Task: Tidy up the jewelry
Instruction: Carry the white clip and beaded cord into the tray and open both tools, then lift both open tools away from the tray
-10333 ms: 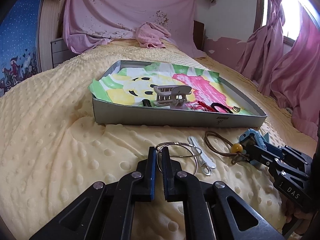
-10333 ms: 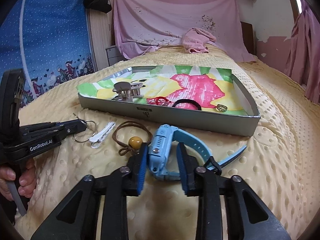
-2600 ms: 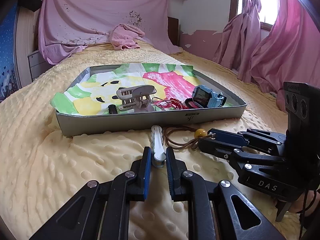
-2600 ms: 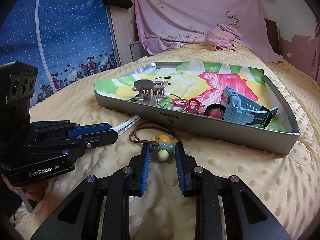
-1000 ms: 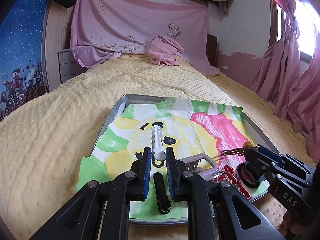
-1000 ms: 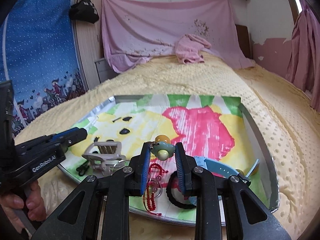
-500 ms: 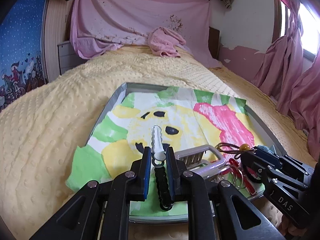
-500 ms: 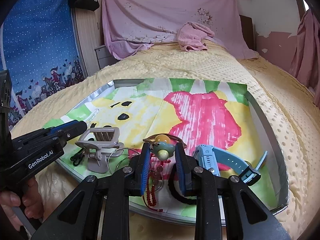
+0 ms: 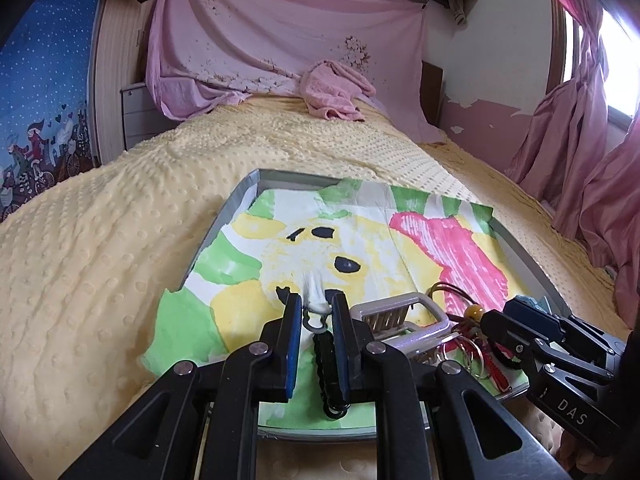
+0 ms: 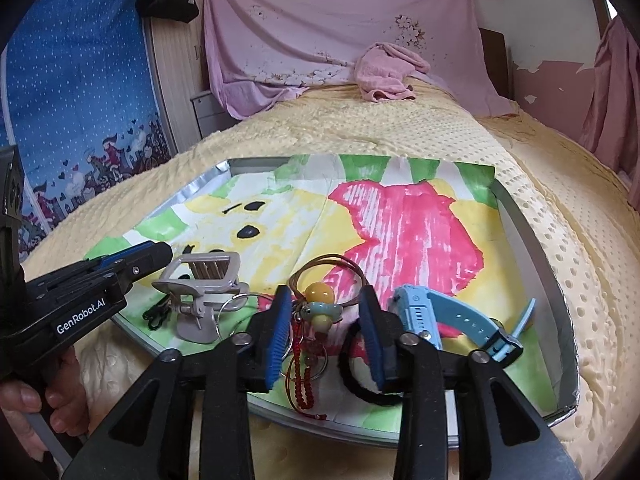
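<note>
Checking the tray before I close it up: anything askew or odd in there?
The painted paper liner sits askew, its near-left corner spilling over the tray rim. The items crowd the near edge, with the red bead string draped toward the rim.

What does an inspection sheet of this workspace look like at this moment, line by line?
Surface: yellow dotted bedspread; on it a grey tray lined with a painted paper.
Job's things: in the tray lie a grey claw clip, cord necklace with beads, blue watch, red bead string, black hair tie and metal ring.
Clutter: pink towel at the far end of the bed.
Grippers: right gripper open over the necklace; left gripper has a blurred white clip between its fingers, grip unclear.
Cables: nothing seen.
Surroundings: pink curtains, blue cloth, black bag.
</note>
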